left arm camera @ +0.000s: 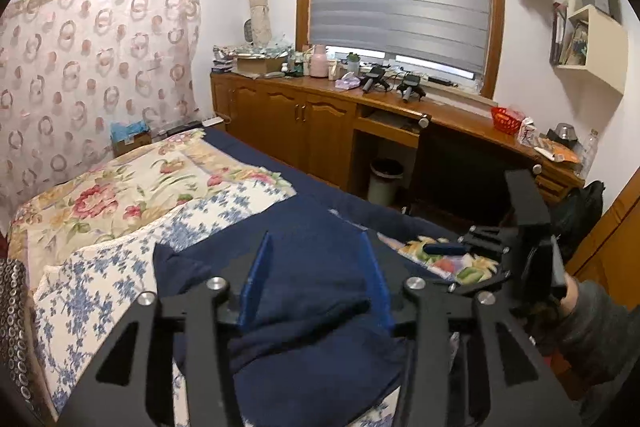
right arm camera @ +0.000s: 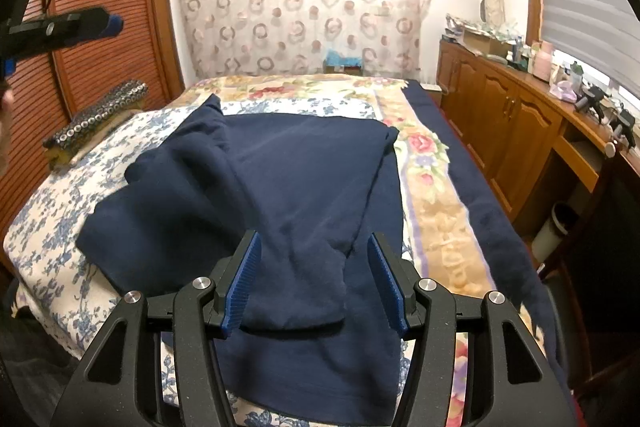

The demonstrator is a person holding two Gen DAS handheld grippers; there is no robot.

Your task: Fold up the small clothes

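Observation:
A navy blue garment (right arm camera: 280,179) lies spread on the bed, with one sleeve folded across its body. My right gripper (right arm camera: 314,247) is open just above the garment's near end, its blue pads on either side of a fold. My left gripper (left arm camera: 316,247) is open over the same navy garment (left arm camera: 304,307), which bunches up between its jaws. In the right wrist view the left gripper (right arm camera: 108,21) shows at the upper left, raised. In the left wrist view the right gripper (left arm camera: 500,247) shows at the right, held by a hand.
The bed has a blue-flowered sheet (right arm camera: 56,211), a floral quilt (left arm camera: 120,187) and a navy blanket (right arm camera: 480,187) along its right edge. A beaded pillow (right arm camera: 100,115) lies at the left. Wooden cabinets and a cluttered desk (left arm camera: 304,107) stand beside the bed, with a bin (left arm camera: 384,181) below.

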